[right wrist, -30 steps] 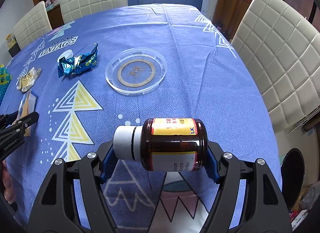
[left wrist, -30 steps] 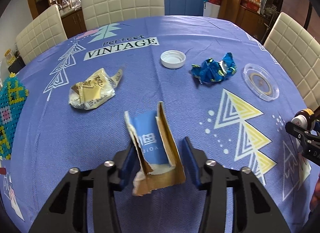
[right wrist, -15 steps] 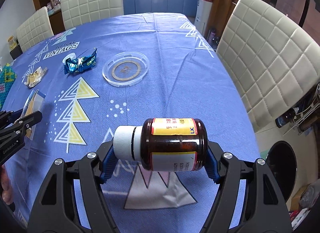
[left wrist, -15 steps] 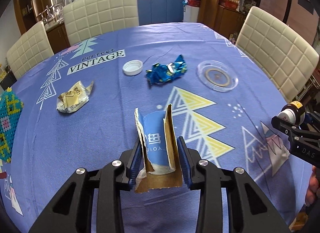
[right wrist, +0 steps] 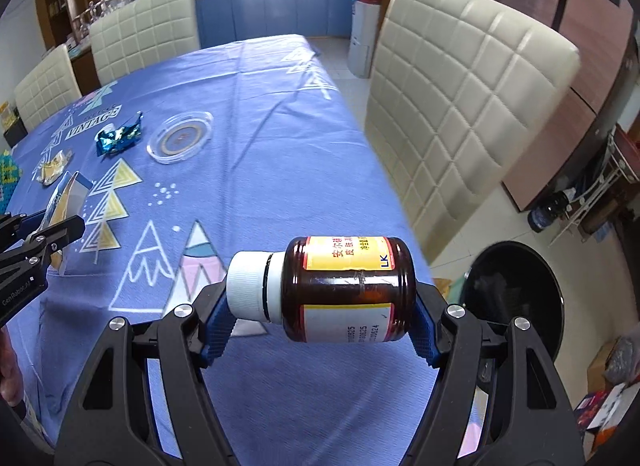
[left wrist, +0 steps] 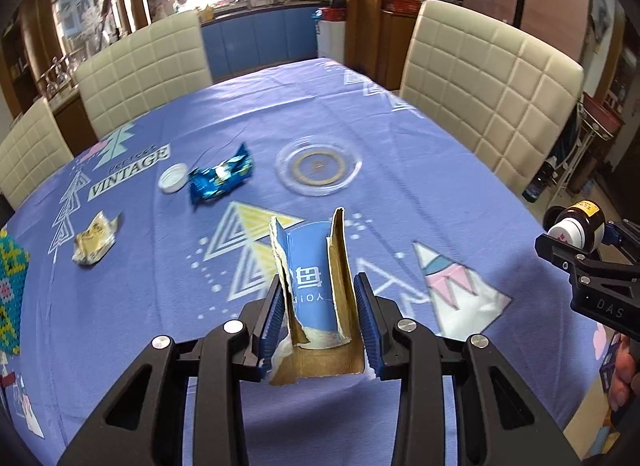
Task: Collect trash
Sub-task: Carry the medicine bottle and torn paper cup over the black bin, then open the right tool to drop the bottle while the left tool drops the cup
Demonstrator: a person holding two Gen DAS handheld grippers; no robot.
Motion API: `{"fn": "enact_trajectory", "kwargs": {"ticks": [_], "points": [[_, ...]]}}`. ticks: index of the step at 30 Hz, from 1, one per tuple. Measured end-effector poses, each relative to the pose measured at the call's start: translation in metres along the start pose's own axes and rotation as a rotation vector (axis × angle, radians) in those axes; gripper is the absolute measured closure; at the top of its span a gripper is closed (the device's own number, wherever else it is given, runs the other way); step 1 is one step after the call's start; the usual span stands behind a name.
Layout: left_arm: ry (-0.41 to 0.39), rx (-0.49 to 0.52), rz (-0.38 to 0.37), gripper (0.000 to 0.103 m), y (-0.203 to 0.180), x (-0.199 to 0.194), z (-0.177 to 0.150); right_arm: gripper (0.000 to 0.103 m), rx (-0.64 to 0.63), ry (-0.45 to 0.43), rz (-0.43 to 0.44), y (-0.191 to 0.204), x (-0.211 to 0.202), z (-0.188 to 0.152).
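My left gripper is shut on a torn blue and brown cardboard piece and holds it above the blue tablecloth. My right gripper is shut on a brown pill bottle with a white cap, held sideways near the table's right edge; the bottle also shows in the left wrist view. A black trash bin stands on the floor to the right. A crumpled blue wrapper, a yellow wrapper and a white cap lie on the table.
A clear round dish sits mid-table. Cream padded chairs stand around the table. A beaded mat lies at the left edge. Boxes and a dark bottle are on the floor to the right.
Both grippers have lifted and pulled back toward the table's right side with their loads. The left gripper closed tighter on the cardboard. The black bin has come into the right wrist view.
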State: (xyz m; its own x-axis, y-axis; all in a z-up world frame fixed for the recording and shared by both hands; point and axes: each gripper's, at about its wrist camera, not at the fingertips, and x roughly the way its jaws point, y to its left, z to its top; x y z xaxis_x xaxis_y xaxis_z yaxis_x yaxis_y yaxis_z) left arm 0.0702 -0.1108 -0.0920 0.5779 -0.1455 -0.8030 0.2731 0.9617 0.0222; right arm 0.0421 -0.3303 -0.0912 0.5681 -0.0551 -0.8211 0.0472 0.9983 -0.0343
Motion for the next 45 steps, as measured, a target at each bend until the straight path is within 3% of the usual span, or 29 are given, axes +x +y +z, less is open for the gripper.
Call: {"fn": "enact_trajectory", "kwargs": {"ticks": [23, 35, 45], "points": [[-0.049, 0.248, -0.164, 0.069, -0.170, 0.007, 0.049, 0.032, 0.228, -0.042, -0.158, -0.159, -0.037, -0.031], [-0.074, 0.343, -0.237, 0.069, -0.231, 0.009, 0.066, 0.031, 0.318, -0.062, -0.231, -0.214, -0.050, -0.041], [-0.081, 0.397, -0.280, 0.069, -0.268, 0.011, 0.072, 0.031, 0.335, -0.076, -0.270, -0.237, -0.057, -0.043]]}}
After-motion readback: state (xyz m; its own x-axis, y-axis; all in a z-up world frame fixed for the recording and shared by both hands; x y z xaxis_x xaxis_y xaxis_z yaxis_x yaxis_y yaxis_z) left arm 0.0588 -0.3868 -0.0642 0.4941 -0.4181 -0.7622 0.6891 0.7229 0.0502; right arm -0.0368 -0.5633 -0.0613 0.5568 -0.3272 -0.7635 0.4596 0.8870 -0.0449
